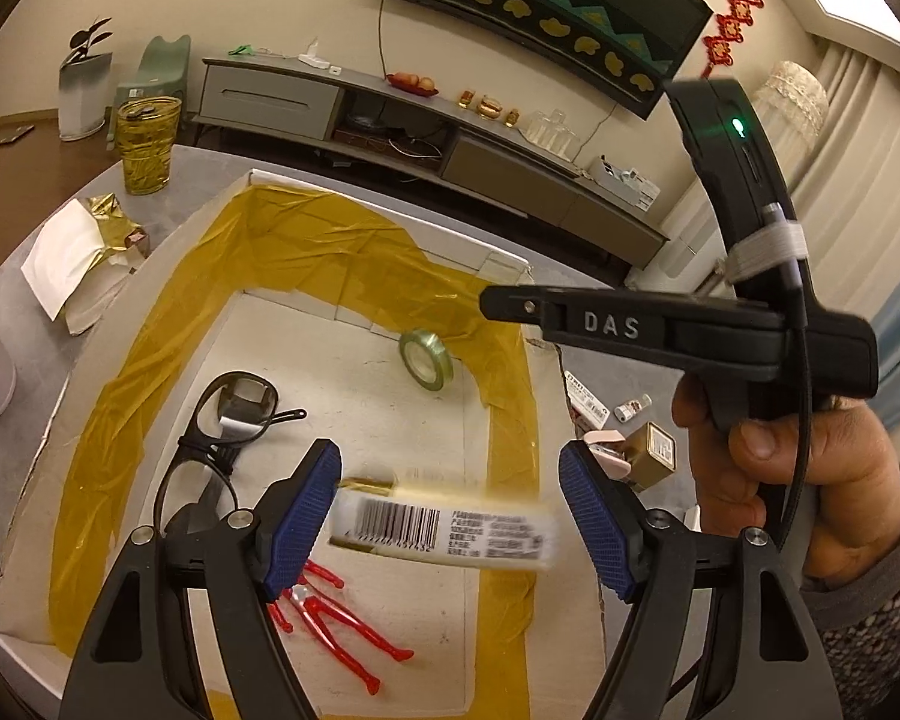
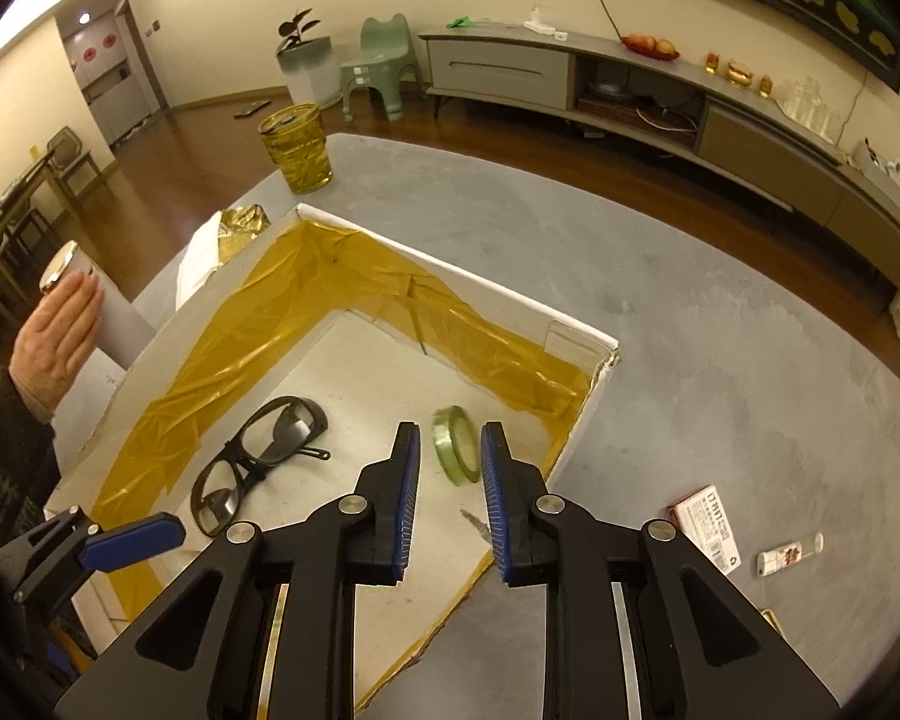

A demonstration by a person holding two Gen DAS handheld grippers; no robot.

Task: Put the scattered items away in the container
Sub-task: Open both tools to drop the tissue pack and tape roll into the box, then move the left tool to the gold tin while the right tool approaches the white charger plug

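Left wrist view: the left gripper (image 1: pixel 450 516) fills the lower frame with its blue-padded jaws spread wide; a small white box with a barcode (image 1: pixel 444 531), blurred, sits in the gap between them, touching neither pad clearly, above the floor of the cardboard box (image 1: pixel 384 414). The cardboard box, lined along its inner walls with yellow tape, occupies the centre of the frame. On its floor lie black glasses (image 1: pixel 222 438) at centre left, a roll of green tape (image 1: pixel 427 358) near the far right corner, and a red figure (image 1: pixel 336 624) at lower centre, partly hidden by the left jaw. At right, a hand (image 1: pixel 774 480) grips the handle of the right gripper. Outside the box, right of its wall, a small bottle (image 1: pixel 631 407) and a gold carton (image 1: pixel 654 453) rest on the grey rug (image 1: pixel 618 372). Right wrist view: the right gripper (image 2: pixel 450 504), at lower centre, has its jaws parted a modest way with nothing between them; the green tape roll shows beyond the gap. A flat red-and-white packet (image 2: pixel 707 525) and the small bottle lie on the rug at lower right. A yellow glass (image 2: pixel 297 147) stands at upper left.
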